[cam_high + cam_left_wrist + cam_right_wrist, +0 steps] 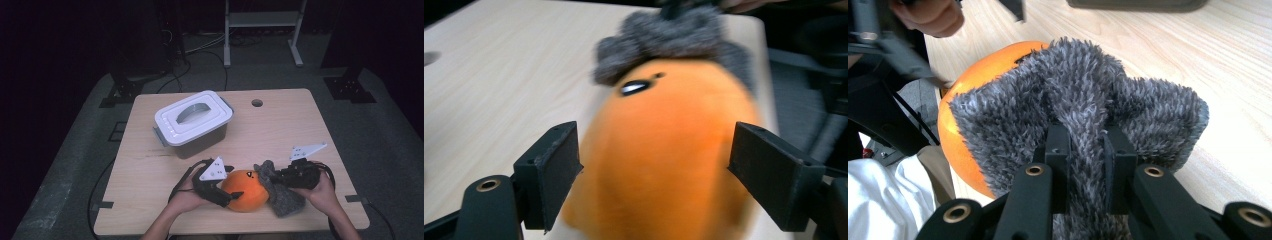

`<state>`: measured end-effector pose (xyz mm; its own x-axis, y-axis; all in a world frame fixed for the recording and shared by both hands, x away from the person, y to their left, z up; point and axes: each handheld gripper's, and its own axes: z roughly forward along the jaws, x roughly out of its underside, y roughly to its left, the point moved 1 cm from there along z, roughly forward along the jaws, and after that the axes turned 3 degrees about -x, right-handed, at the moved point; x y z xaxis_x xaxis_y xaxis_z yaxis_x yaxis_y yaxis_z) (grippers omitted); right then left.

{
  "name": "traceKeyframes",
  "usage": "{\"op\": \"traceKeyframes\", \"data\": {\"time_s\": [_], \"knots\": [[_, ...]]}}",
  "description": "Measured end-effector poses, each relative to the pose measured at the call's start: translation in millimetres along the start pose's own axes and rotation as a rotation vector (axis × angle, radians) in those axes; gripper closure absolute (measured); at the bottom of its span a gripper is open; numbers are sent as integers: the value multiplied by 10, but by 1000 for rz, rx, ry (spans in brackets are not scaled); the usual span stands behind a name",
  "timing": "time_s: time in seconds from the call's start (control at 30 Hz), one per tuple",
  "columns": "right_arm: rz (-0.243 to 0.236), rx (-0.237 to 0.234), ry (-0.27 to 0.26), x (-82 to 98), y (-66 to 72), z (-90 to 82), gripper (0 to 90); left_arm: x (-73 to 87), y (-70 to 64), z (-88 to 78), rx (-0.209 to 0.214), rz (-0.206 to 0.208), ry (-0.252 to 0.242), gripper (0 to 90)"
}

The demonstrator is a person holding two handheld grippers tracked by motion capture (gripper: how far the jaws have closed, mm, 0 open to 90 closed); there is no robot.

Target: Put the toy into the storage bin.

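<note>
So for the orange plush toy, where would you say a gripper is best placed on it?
Across the round middle of the orange plush toy, coming in level from its bare end, as the left gripper sits now with a jaw on either flank. The other end is covered by grey fleece, pinched in the right gripper.

High view: fixed above the near edge, looking forward and down over the whole tabletop point(300, 125), well back from the work. Left gripper view: rides low behind its claw point(654, 165), facing level and very close onto the orange plush point(664, 150). Right gripper view: looks down along its claw point(1087, 150), close onto the grey fuzzy cloth point(1078, 100); all three share plush and cloth
</note>
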<state>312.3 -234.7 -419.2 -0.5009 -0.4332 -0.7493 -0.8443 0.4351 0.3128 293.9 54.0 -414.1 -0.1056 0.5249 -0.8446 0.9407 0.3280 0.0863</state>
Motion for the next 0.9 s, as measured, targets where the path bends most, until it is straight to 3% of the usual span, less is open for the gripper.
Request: {"op": "traceKeyframes", "data": {"time_s": [0.2, 0.3, 0.47, 0.57, 0.73, 0.83, 0.87, 0.9], "knots": [[-26, -8, -23, -71, 95, -136, 768, 55, -2, 85, 20, -45, 16, 198], [-42, -49, -25, -117, 177, -228, 768, 58, -17, 113, 39, -53, 24, 184], [-45, -52, 68, -16, 188, -84, 767, 34, -56, 112, 98, -20, 27, 138], [-36, -63, 70, 30, 152, -65, 766, 32, -7, 111, 109, -22, 27, 85], [-56, -91, 70, 60, 119, -64, 764, -8, 118, 158, 173, -50, 3, 80], [-64, -104, 71, 70, 106, -70, 762, -33, 185, 291, 219, -54, 61, 82], [-64, -107, 67, 74, 96, -71, 762, -20, 196, 327, 261, -64, 80, 144], [-64, -106, 68, 76, 91, -70, 761, -3, 196, 372, 276, -74, 100, 186]]}}
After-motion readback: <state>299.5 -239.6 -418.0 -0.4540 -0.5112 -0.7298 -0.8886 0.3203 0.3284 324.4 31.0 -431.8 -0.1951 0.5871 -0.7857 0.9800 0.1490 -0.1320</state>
